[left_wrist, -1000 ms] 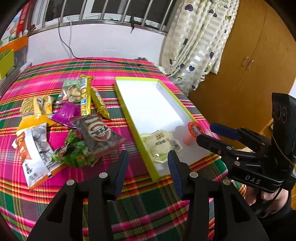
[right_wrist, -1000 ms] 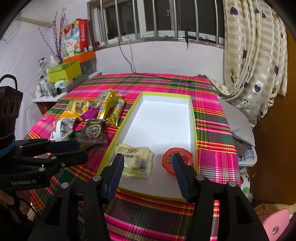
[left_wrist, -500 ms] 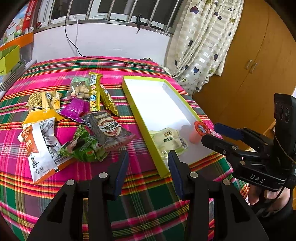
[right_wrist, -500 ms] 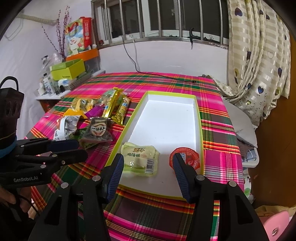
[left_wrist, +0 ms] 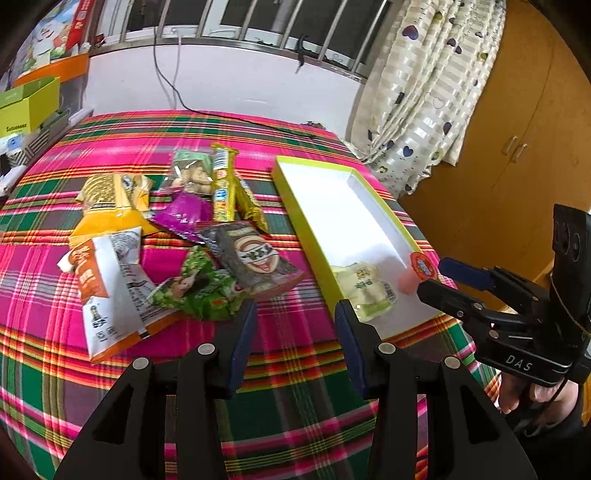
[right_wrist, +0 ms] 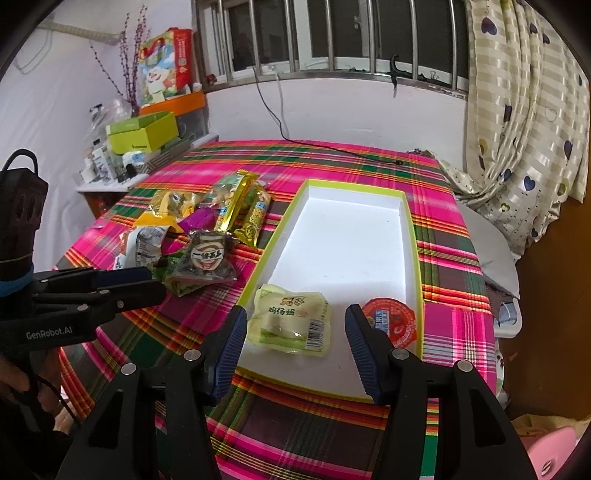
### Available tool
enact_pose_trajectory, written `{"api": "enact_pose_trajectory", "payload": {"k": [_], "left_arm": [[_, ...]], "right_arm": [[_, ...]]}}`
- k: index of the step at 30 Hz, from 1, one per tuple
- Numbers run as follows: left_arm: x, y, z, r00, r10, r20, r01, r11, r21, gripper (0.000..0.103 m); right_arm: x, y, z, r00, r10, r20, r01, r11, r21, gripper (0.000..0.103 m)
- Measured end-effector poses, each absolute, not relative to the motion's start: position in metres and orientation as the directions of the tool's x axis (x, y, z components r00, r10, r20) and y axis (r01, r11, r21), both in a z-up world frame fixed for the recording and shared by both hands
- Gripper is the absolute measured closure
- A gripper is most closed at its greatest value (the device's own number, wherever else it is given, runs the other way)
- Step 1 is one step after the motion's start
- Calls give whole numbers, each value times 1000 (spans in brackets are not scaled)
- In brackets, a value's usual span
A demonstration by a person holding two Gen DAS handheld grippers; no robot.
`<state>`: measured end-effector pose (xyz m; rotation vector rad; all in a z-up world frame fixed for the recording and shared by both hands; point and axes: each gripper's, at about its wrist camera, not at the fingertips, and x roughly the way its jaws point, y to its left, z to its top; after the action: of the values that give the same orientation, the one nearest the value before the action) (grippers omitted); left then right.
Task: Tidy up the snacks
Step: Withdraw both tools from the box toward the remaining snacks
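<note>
A: What stands behind the worktop (right_wrist: 436, 236)?

B: A pale wall (right_wrist: 332, 110) under a barred window (right_wrist: 332, 33) — dark outside, with a black cable (right_wrist: 273, 110) hanging down from the sill onto the plaid cloth.

A: And to the sides?

B: On the right a striped curtain (right_wrist: 524, 110) printed with hearts, and in the left wrist view a wooden cabinet (left_wrist: 517, 147) beyond it. On the left a cluttered side shelf (right_wrist: 110, 177) — a lime box (right_wrist: 144, 134), a colourful carton (right_wrist: 166, 66), purple twigs (right_wrist: 125, 70).

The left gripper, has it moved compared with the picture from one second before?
Yes. The left gripper has shifted sideways toward the snack pile: the green packet now sits nearer its fingers, the box further right.
</note>
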<state>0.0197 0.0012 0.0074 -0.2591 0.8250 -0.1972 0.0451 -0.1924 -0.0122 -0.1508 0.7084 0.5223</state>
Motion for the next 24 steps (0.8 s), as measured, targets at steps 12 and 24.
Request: {"api": "enact_pose_trajectory", "payload": {"k": [12, 24], "left_arm": [[19, 34, 2, 682, -224, -696, -8, 950, -313, 58], [19, 63, -7, 684, -185, -706, -74, 945, -319, 58]], "right_arm": [[48, -171, -11, 618, 425, -661, -541, 841, 35, 49], [58, -136, -15, 582, 448, -678, -587, 809, 30, 48]]}}
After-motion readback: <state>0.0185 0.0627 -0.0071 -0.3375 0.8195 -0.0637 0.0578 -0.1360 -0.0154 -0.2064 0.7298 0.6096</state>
